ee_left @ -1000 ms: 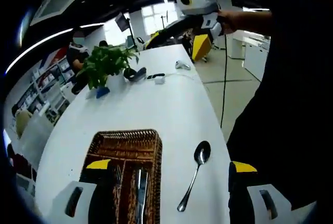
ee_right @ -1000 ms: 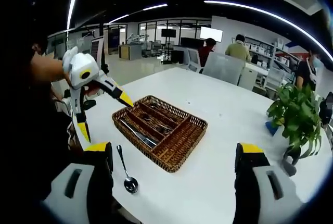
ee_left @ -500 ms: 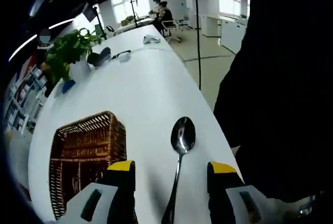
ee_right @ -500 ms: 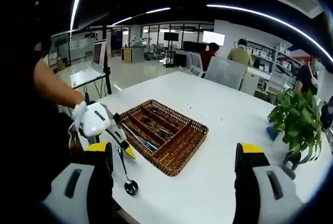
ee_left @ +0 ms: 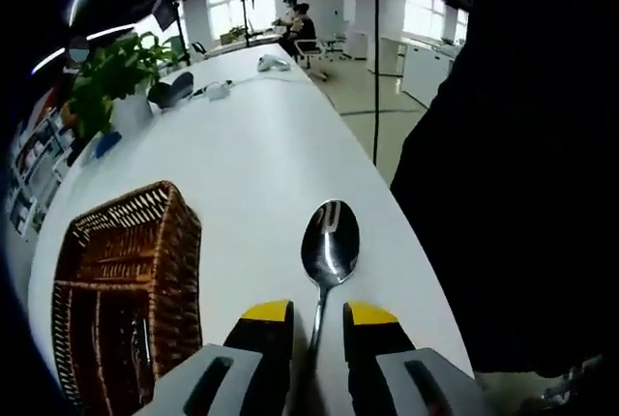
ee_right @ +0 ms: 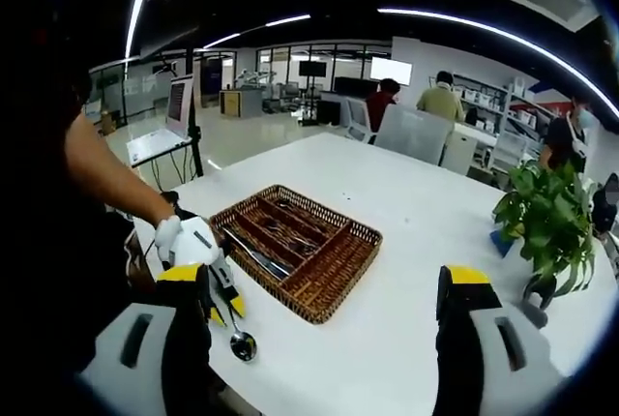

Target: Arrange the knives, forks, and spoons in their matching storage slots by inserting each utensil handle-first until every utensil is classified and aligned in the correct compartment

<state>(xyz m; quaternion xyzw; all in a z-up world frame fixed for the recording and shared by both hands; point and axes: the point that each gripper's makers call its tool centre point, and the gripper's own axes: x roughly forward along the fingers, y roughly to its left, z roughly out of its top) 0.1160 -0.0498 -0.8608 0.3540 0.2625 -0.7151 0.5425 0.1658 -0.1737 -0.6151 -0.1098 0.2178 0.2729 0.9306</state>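
Note:
A metal spoon (ee_left: 330, 242) lies on the white table (ee_left: 251, 164) near its edge, bowl pointing away from me. My left gripper (ee_left: 319, 313) is low over it, and the thin handle runs down the narrow gap between the two yellow-tipped jaws, which stand just apart from it. A wicker cutlery basket (ee_left: 184, 242) sits to the left. In the right gripper view, the left gripper (ee_right: 224, 312) is held by a hand at the spoon (ee_right: 242, 344), beside the basket (ee_right: 319, 310), which holds several utensils (ee_right: 256, 253). My right gripper (ee_right: 326, 281) hovers wide open, holding nothing.
The table edge (ee_left: 411, 242) runs close to the right of the spoon, with the person's dark clothing (ee_left: 513, 193) beyond it. A potted plant (ee_right: 551, 222) and small items (ee_left: 179, 92) stand at the far end. People sit at desks in the background.
My left gripper has come down closer to the spoon, and its jaws have narrowed around the handle. The right gripper has hardly moved.

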